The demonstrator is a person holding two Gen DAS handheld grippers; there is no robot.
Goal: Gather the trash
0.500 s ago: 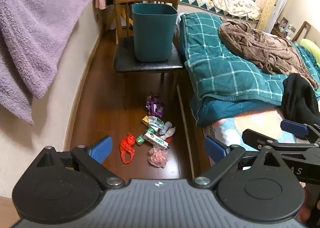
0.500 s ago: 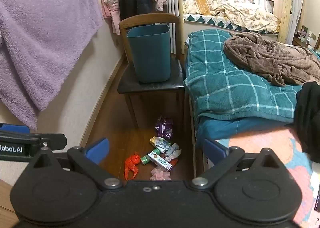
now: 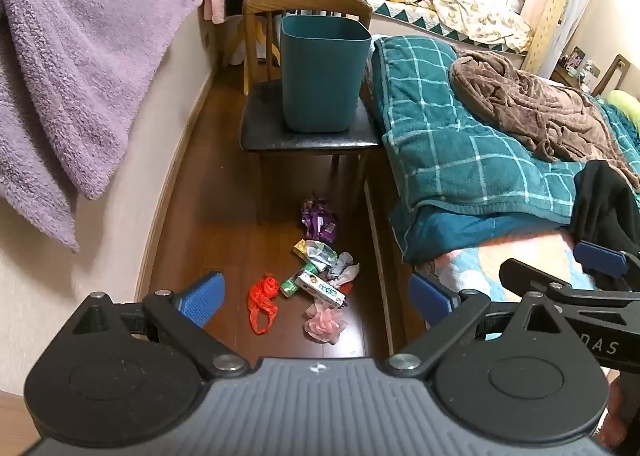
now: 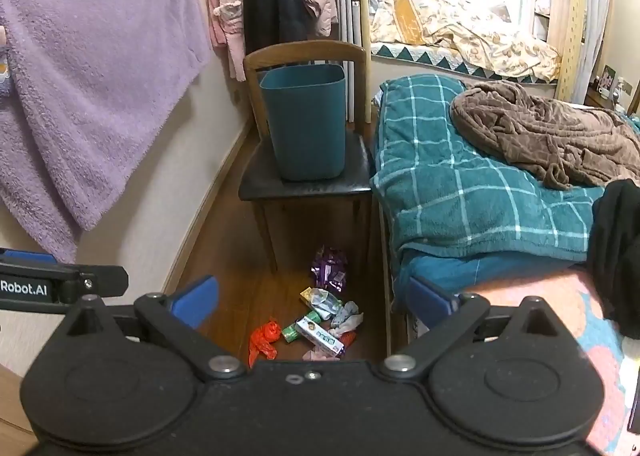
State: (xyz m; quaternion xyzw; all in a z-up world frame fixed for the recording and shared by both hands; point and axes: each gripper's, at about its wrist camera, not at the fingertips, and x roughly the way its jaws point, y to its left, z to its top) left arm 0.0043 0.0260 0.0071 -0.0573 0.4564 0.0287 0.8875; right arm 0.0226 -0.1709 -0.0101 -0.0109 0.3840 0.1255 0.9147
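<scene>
Change: set against half a second ago, both wrist views show almost the same scene; the litter on the floor lies as it did and nothing has been lifted. In the left view the pile sits slightly lower and the chair seat slightly fuller, a small creep at most.
Left gripper: jaws spread wide, nothing between them, hovering well above the floor and aimed down at the litter.
Red bag: crumpled on the wooden floor, leftmost of the pile, between the wall skirting and the bed's side edge.
Carton: lies flat just right of the red bag, touching the other wrappers.
Purple wrapper: nearest the chair's front legs.
Bin: stands upright on the chair seat, near its back edge, well apart from the litter.
Right gripper: jaws equally wide, empty, above the same pile.
Meaning: collection has not begun; judging by the aim, a descent to the pile comes first.
</scene>
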